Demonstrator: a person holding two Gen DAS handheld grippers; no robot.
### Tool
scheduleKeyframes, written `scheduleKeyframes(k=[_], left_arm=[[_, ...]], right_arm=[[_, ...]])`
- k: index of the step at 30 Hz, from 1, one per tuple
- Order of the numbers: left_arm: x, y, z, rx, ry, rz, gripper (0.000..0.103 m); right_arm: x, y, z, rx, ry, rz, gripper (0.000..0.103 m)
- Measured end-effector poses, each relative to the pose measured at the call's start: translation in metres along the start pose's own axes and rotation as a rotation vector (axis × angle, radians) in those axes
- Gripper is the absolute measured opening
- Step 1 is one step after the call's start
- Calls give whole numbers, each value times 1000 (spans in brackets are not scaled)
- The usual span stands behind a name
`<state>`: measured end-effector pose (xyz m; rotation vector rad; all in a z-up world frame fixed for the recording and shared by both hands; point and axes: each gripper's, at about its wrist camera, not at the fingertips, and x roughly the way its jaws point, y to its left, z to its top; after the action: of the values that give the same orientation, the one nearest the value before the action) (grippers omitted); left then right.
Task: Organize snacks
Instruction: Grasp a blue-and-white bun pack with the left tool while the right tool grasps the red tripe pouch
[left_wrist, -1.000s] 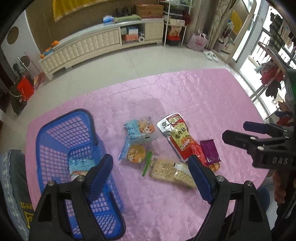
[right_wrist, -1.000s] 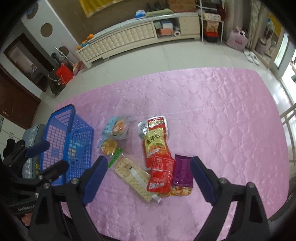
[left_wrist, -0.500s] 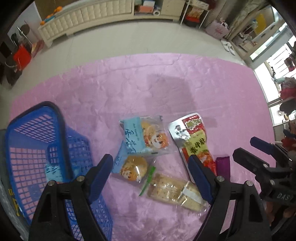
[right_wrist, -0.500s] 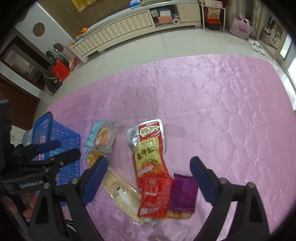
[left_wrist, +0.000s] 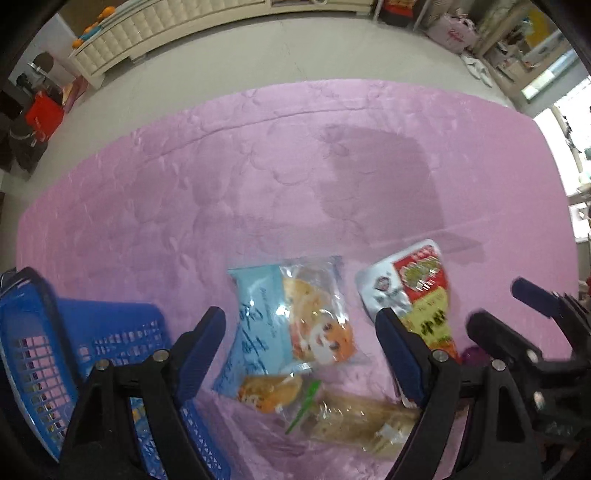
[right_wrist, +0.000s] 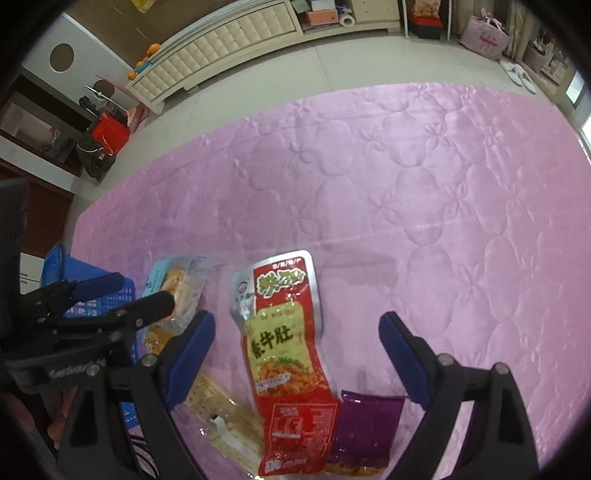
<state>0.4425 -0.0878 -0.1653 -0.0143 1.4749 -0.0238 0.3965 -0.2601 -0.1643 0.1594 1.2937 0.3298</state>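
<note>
The left hand-held gripper (left_wrist: 301, 334) is spread wide, its blue-padded fingers (left_wrist: 201, 347) holding nothing. Between them lies the pale-blue cartoon snack bag (left_wrist: 291, 325), flat on the pink quilted surface (left_wrist: 258, 177); whether the finger pads touch the bag cannot be told. Just below that bag sits a small round bun packet (left_wrist: 271, 393), and beside it a clear cracker pack (left_wrist: 354, 417) with a green tab. To the left of the left finger stands the blue basket (left_wrist: 33, 354), with a packet partly visible inside through its mesh.

The right hand-held gripper (right_wrist: 297, 339) is also wide open and empty — its fingers straddle the long red-and-yellow snack pouch (right_wrist: 280, 332), which lies flat between them. Overlapping the pouch's lower end is a smaller red sachet (right_wrist: 299, 435), and just right of it a purple packet (right_wrist: 365, 424) lying over an orange wrapper edge. The cracker pack shows again at lower left, under the left finger.

Beyond the quilt: tiled floor and a long cream cabinet (right_wrist: 229, 48) along the wall.
</note>
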Motion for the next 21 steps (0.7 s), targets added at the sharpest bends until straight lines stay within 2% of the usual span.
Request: scheduleKeyframes(k=[3, 6, 8, 9, 10, 16, 21], left_arm=[[16, 7, 6, -39, 35, -11, 82], [28, 8, 8, -28, 60, -17, 82], [32, 5, 7, -12, 55, -4, 81], [33, 5, 7, -5, 56, -4, 70], [35, 4, 6, -1, 53, 19, 65], [27, 4, -7, -3, 14, -12, 63], [7, 15, -23, 5, -32, -43, 63]], right_arm=[[3, -1, -2, -7, 7, 2, 93], [7, -1, -4, -8, 13, 5, 93], [9, -1, -6, -11, 21, 7, 93], [10, -1, -7, -15, 24, 7, 93], [10, -1, -8, -21, 27, 4, 93], [14, 6, -17, -112, 43, -58, 93], [21, 15, -27, -146, 58, -62, 93]])
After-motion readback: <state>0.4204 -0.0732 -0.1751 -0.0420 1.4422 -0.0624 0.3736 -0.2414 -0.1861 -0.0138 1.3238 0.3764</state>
